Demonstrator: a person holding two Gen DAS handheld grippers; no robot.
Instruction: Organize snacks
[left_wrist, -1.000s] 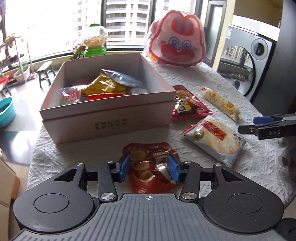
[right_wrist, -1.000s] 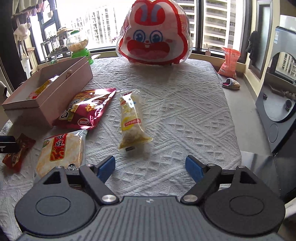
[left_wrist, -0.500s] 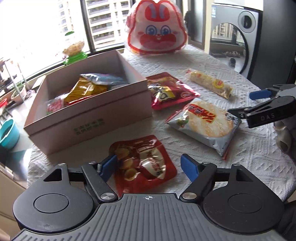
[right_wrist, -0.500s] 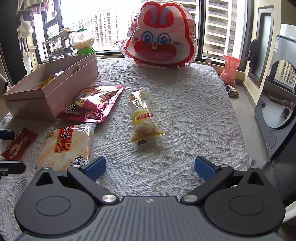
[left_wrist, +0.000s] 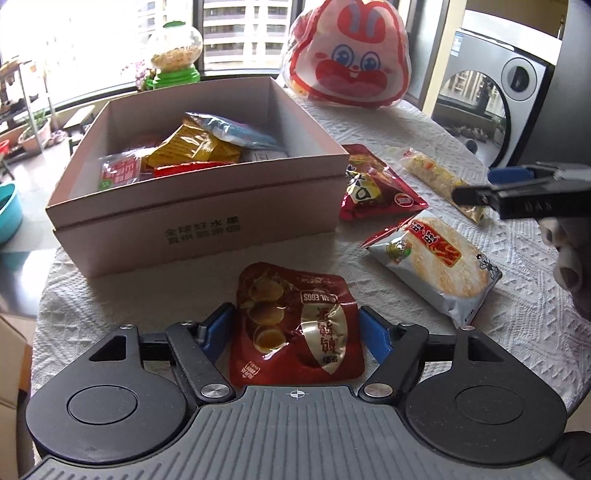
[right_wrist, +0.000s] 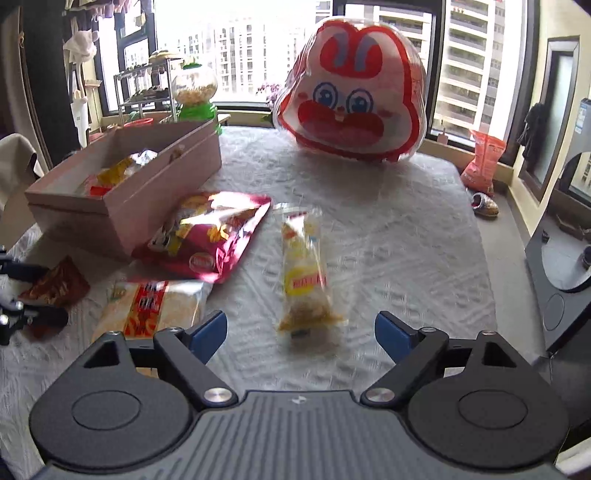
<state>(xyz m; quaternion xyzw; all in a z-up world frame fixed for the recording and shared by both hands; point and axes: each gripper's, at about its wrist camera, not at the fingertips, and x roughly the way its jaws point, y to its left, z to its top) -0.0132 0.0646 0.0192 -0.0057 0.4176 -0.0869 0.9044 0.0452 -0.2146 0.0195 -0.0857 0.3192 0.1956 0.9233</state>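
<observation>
Sorting the snacks is partly done, as far as can be judged. Several packets are already seen inside the open cardboard box (left_wrist: 195, 206): a yellow one, a silver-blue one and some red ones.

Four packets are still left out on the bench (right_wrist: 406, 236), all near the box. A red quail egg pouch (left_wrist: 295, 321) is seen just in front of the box. A dark red chip bag (right_wrist: 210, 236) is seen touching the side of the box. A rice cracker pack (left_wrist: 436, 262) is seen a bit further from the box, beside the chip bag. A long clear bag with yellow bits (right_wrist: 304, 273) is seen furthest from the box of the four.

The left gripper (left_wrist: 295, 328) is held around the quail egg pouch. Its jaws are apart and are closing, with the pouch between them, but the pouch is not yet squeezed. It looks like the next packet to be picked up and put in the box.

The right gripper (right_wrist: 301, 332) is held just before the near end of the long clear bag. Its jaws are apart and are closing too, and nothing is held by them.

A big bunny-face bag (right_wrist: 349, 110) is seen behind the box, at the far edge of the bench. Whether it is meant for the box cannot be told.
</observation>
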